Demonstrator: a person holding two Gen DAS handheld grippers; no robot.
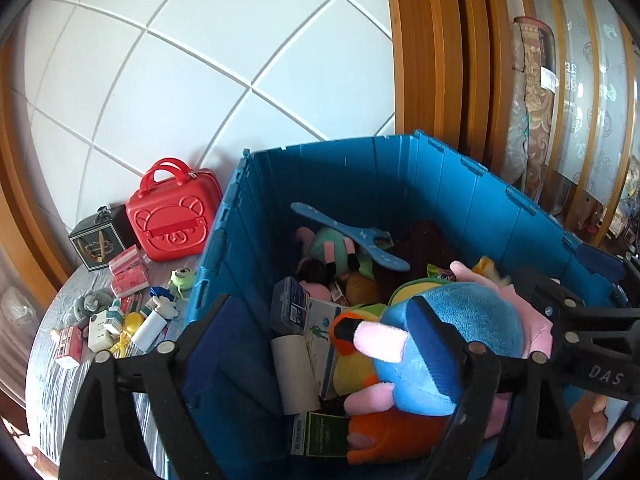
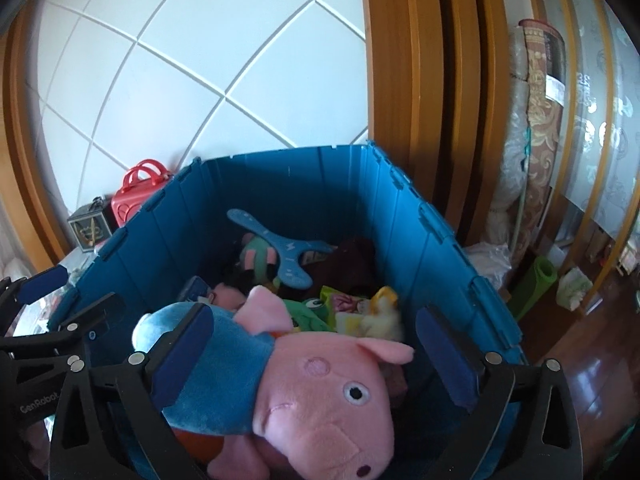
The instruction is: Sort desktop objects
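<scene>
A pink pig plush in a blue dress (image 2: pixel 304 384) lies on top of the pile inside the blue crate (image 2: pixel 320 192); it also shows in the left wrist view (image 1: pixel 460 336). My right gripper (image 2: pixel 320 356) is open, its jaws wide on either side of the pig. My left gripper (image 1: pixel 320 344) is open over the crate's (image 1: pixel 360 172) near left corner, its right finger against the pig's blue dress. The crate also holds a blue boomerang toy (image 1: pixel 352 236), other plush toys, boxes and a white roll (image 1: pixel 294 372).
On the round table (image 1: pixel 44 368) left of the crate stand a red bear case (image 1: pixel 174 220), a dark gift box (image 1: pixel 96 244), and several small boxes and bottles (image 1: pixel 120 312). A wooden door frame (image 2: pixel 404 80) and rolled carpets (image 2: pixel 536 140) stand behind the crate.
</scene>
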